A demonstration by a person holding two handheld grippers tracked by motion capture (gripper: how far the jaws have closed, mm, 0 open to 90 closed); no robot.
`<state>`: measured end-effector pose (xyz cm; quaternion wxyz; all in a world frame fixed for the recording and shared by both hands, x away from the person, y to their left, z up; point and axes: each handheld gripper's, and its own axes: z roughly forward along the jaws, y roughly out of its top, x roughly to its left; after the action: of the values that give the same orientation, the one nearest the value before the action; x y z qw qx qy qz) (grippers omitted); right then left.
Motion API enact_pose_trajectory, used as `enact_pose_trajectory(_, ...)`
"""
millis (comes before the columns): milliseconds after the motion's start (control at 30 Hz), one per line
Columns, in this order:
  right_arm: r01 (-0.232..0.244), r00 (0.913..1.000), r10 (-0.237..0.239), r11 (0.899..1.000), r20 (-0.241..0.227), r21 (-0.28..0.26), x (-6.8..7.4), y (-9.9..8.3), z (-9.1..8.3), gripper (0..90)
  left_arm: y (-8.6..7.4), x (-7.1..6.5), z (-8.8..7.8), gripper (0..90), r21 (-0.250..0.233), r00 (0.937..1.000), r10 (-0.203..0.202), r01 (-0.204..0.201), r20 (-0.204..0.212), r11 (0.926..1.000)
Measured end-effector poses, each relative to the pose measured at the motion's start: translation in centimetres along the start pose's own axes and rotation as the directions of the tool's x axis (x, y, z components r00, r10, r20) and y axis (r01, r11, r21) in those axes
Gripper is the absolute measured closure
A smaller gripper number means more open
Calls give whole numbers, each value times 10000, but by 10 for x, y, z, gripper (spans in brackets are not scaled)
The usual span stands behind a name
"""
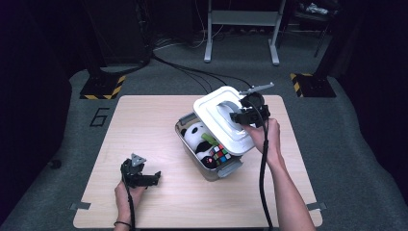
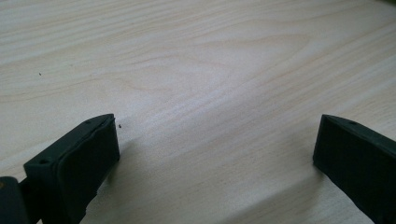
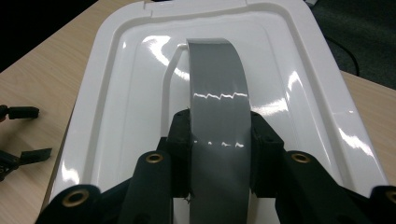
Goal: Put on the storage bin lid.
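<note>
A white lid [image 1: 211, 108] with a grey arched handle [image 3: 217, 84] hangs tilted over the far right part of a grey storage box [image 1: 211, 174]. My right gripper [image 1: 239, 117] is shut on that handle, its pads [image 3: 180, 135] pressing both sides of the band. Inside the open box lie a panda plush [image 1: 195, 137] and a colourful puzzle cube [image 1: 220, 154]. My left gripper [image 1: 155, 179] rests low on the wooden table [image 1: 144, 125] near its front left, open, with only bare wood [image 2: 196, 60] between its fingers [image 2: 74, 163].
The table's front edge runs just below the left hand. On the floor behind stand a metal frame's legs [image 1: 240, 38] and two hazard-striped bases [image 1: 101, 89], with cables trailing between them. A painted number [image 1: 98, 117] marks the floor at left.
</note>
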<state>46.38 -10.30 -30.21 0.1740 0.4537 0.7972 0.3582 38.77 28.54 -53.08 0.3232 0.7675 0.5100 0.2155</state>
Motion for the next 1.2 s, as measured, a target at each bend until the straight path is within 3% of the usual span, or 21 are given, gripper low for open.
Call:
enact_pose_trajectory(367,243,9989,-226,9989,-414,413,31,2,16,668,0,0,0,1,9,10000,-16,16,8,10000)
enact_pose_trajectory(600,258,9978,-193,9944,-634,1028,49,3,38,667,0,-1,0,1,-1,10000,-83,83,38,10000)
enact_pose_trajectory(700,200,9987,-133,9899,-487,1407,55,2,49,667,0,0,0,2,7,10000,-27,27,18,10000)
enact_pose_trajectory(867,201,9998,-180,9825,-129,1851,57,0,68,666,0,-1,0,3,-66,10000,-92,92,3,9999)
enact_pose_trajectory(933,101,9995,-46,9825,-298,1862,56,-2,72,665,0,-1,0,3,-69,10000,-92,92,8,9999)
enact_pose_trajectory(1033,45,9995,12,9820,-302,1888,56,-2,75,664,0,-1,0,3,-68,10000,-93,93,9,9999)
enact_pose_trajectory(1200,307,9995,-295,9801,-88,1962,59,-3,74,661,0,-1,0,3,-69,10000,-92,92,9,9999)
